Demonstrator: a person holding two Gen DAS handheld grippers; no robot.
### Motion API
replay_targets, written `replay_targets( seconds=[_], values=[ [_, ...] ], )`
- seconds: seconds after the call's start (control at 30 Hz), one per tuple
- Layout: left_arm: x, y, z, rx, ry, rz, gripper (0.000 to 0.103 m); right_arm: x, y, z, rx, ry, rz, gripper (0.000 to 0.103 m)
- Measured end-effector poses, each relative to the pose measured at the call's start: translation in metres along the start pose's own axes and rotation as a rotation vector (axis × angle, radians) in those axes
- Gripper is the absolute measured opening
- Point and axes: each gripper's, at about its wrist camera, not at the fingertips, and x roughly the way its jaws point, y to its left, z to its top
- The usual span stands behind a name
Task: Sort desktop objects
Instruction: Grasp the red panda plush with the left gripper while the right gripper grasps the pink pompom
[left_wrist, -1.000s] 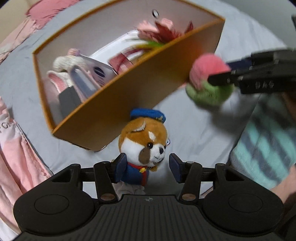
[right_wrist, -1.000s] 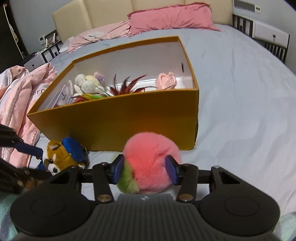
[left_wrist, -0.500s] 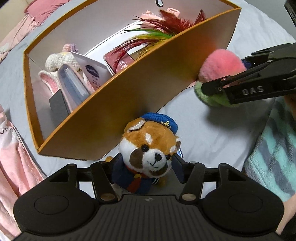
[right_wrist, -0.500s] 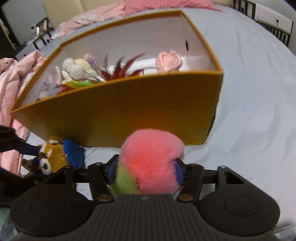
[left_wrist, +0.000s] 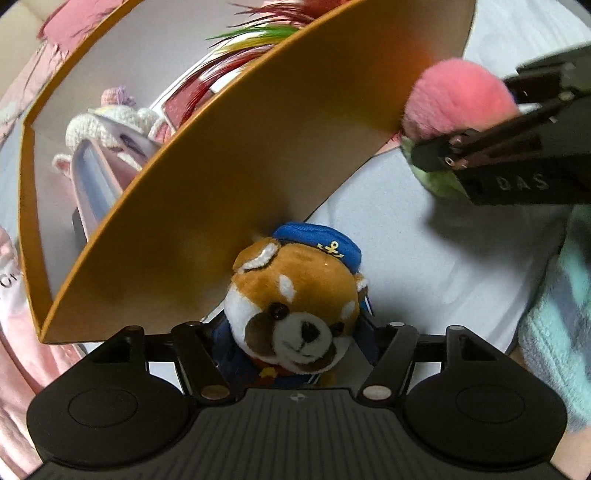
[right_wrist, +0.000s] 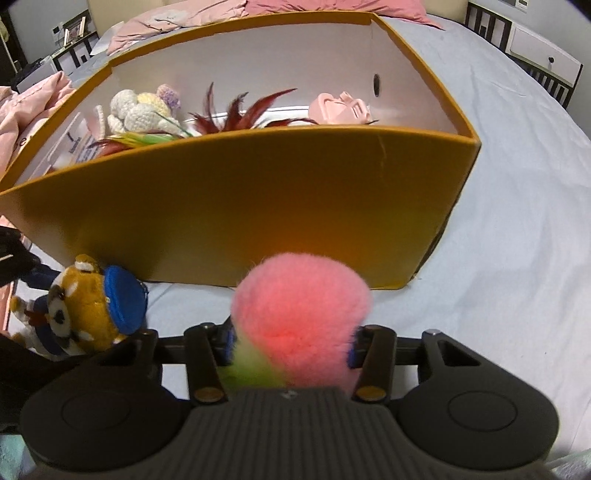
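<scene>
My left gripper (left_wrist: 293, 343) is shut on a red panda plush (left_wrist: 295, 306) with a blue sailor cap, held just in front of the orange box (left_wrist: 229, 177). The plush also shows in the right wrist view (right_wrist: 85, 306) at lower left. My right gripper (right_wrist: 291, 341) is shut on a pink and green fluffy ball (right_wrist: 301, 314), held near the box's front wall (right_wrist: 236, 206). The ball also shows in the left wrist view (left_wrist: 454, 99) at upper right, by the box's corner.
The box holds a crocheted white toy (right_wrist: 136, 110), red and green feathers (right_wrist: 236, 118), a pink clip (right_wrist: 341, 109) and a packet (left_wrist: 92, 177). It stands on a grey bedsheet (right_wrist: 517, 206). Pink bedding (right_wrist: 29, 107) lies to the left, pillows behind.
My left gripper closed on the red panda plush and lifted it toward the box. My right gripper carried the fluffy ball closer to the box's front wall.
</scene>
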Motion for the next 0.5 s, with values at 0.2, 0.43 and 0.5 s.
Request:
replay_targets(
  seconds=[0.2,0.43,0.5],
  values=[
    [-0.008,0.01,-0.009,-0.068,-0.015,-0.033,0.071,-0.012,-0.004,-0.006,0.035,-0.024,0.043,0.048],
    [-0.036,0.029,-0.03,-0.228,-0.07,-0.19,0.068,-0.033,-0.003,-0.014,0.006,-0.096,0.097,0.045],
    [-0.049,0.032,-0.042,-0.266,-0.104,-0.223,0.068,-0.038,0.0,-0.015,-0.008,-0.117,0.11,0.045]
  ],
)
